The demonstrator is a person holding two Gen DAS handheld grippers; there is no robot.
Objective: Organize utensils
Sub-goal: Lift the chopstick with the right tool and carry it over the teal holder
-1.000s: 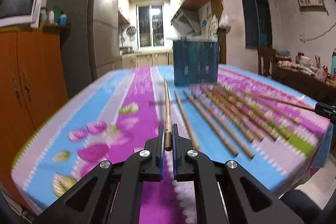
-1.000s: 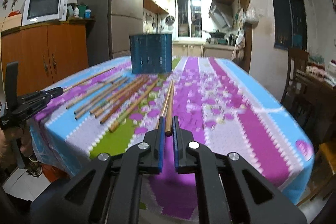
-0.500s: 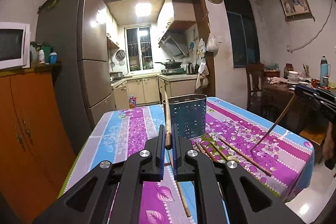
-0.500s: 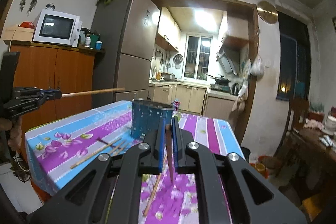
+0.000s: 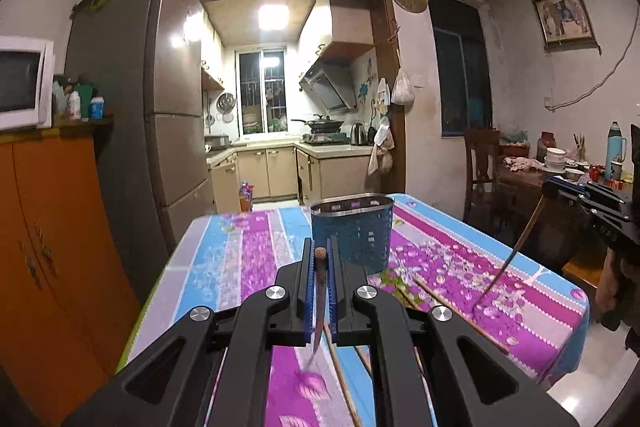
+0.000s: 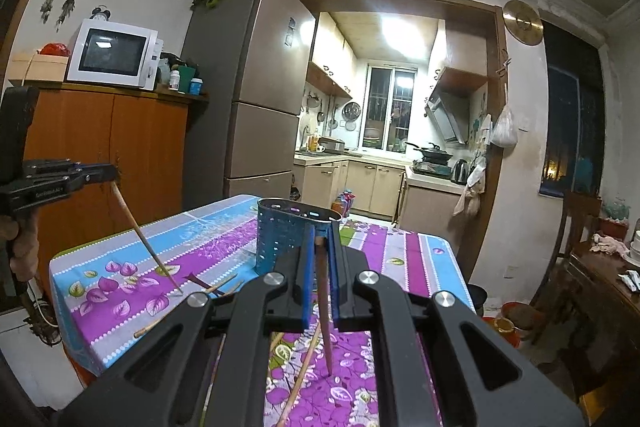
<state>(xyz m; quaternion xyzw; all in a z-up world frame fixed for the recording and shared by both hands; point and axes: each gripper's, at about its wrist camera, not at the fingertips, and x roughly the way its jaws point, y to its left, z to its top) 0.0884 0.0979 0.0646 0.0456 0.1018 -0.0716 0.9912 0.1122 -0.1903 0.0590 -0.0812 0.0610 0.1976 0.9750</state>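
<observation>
A blue perforated utensil holder [image 5: 351, 227] stands on the flowered tablecloth; it also shows in the right wrist view [image 6: 286, 237]. My left gripper [image 5: 319, 253] is shut on a wooden chopstick [image 5: 319, 301] that hangs tip-down above the table. My right gripper [image 6: 320, 233] is shut on another chopstick [image 6: 325, 311], also hanging tip-down. Each gripper appears in the other's view: the right one [image 5: 554, 187] with its stick [image 5: 516, 249], the left one [image 6: 108, 177] with its stick [image 6: 146, 243]. Several chopsticks [image 5: 444, 301] lie on the cloth [image 6: 188, 309].
The table [image 5: 224, 267] has a near-left corner [image 6: 64, 279]. An orange cabinet [image 5: 48, 247] with a microwave [image 6: 114, 55] and a fridge [image 6: 256, 99] stand to the left. A wooden chair [image 5: 480, 167] and a cluttered side table [image 5: 560, 167] stand to the right.
Both grippers lifted a chopstick off the table and raised up. The sticks swung from pointing forward to hanging tip-down. The holder now sits lower and closer in both views.
</observation>
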